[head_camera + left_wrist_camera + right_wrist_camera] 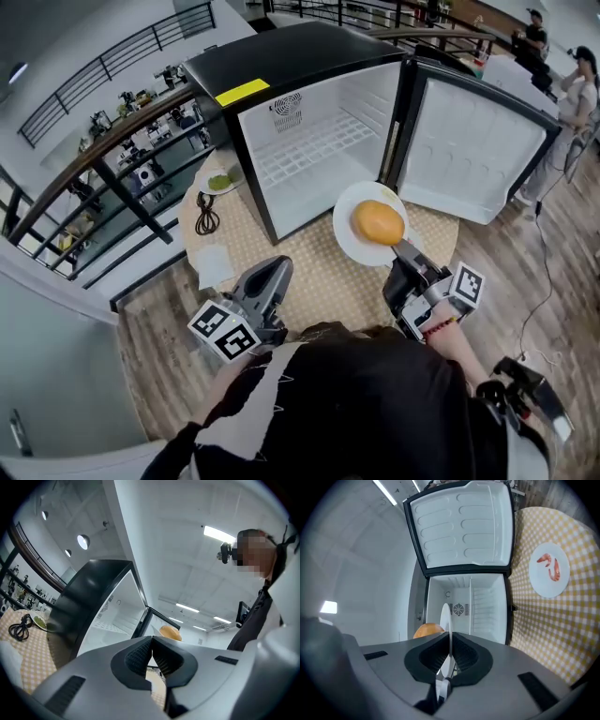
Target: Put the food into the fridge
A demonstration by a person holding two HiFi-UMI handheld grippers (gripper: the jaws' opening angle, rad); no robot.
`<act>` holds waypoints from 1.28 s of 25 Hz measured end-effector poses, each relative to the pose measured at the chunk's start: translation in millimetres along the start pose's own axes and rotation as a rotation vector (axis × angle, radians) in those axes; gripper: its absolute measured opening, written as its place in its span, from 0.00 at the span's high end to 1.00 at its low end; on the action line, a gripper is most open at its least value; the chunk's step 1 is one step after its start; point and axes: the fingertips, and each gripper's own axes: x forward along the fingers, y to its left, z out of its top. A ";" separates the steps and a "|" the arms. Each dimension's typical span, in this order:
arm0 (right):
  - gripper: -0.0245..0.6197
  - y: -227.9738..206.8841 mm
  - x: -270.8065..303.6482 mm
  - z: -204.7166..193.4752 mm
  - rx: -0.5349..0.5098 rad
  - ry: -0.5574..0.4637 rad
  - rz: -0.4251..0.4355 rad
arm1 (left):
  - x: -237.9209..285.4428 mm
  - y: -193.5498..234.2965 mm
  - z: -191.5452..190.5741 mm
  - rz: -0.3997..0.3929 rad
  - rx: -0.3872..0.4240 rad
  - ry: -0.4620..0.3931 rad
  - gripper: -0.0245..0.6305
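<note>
Your right gripper (403,249) is pinched tight on the rim of the white plate (352,221). The round orange food (378,222) rides on it, up over the checked table (323,281) and just short of the fridge mouth. Your left gripper (277,266) hangs near you on the left, jaws pressed together on nothing.

Early days, I'd say. The door (473,155) is swung wide open on the right, and the fridge (291,56) shows bare white walls and an empty wire shelf (314,150). Nothing is inside yet. This plate has the last gap to cross before it can be set down in there.

Left of the fridge, a small plate of green food (219,182) waits beside a black cable (207,214). Your right gripper view also picks up a shrimp plate (548,569) on the cloth. I'd count both as left to load.

Writing? There's a yellow label (242,91) on the black top, far back, but nothing readable on it. The gripper cubes carry only square markers.
</note>
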 end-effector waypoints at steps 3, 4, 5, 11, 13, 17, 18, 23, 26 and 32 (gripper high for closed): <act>0.93 -3.0 21.3 20.7 -0.003 0.017 0.003 | 20.6 15.0 3.5 0.015 0.005 -0.008 0.94; 0.93 -5.4 25.7 27.0 -0.002 0.019 0.000 | 26.5 18.4 3.4 0.019 0.006 -0.008 0.94; 0.93 -7.8 29.5 32.5 0.001 0.023 -0.003 | 31.5 21.2 2.7 0.024 0.006 -0.009 0.94; 0.93 -27.6 49.7 57.7 0.010 0.043 -0.035 | 50.6 36.9 -12.5 0.031 -0.019 -0.007 0.94; 0.93 -33.7 54.4 66.9 -0.007 0.046 -0.053 | 53.2 42.2 -17.6 0.049 -0.022 -0.004 0.94; 0.93 -38.3 69.9 85.2 -0.042 0.047 -0.055 | 53.7 48.9 -18.8 0.090 0.012 0.006 0.94; 0.93 -39.0 74.1 89.2 -0.043 0.042 -0.056 | 53.2 49.5 -19.0 0.095 0.018 0.012 0.94; 0.93 -46.9 89.7 105.6 -0.042 0.001 -0.088 | 56.0 51.7 -27.8 0.083 0.031 0.090 0.94; 0.93 -49.9 98.1 108.3 -0.043 -0.031 -0.111 | 59.3 54.0 -24.9 0.052 0.047 0.119 0.94; 0.93 -41.2 111.0 108.3 -0.073 -0.114 -0.174 | 54.2 61.5 -3.7 0.007 0.039 0.118 0.94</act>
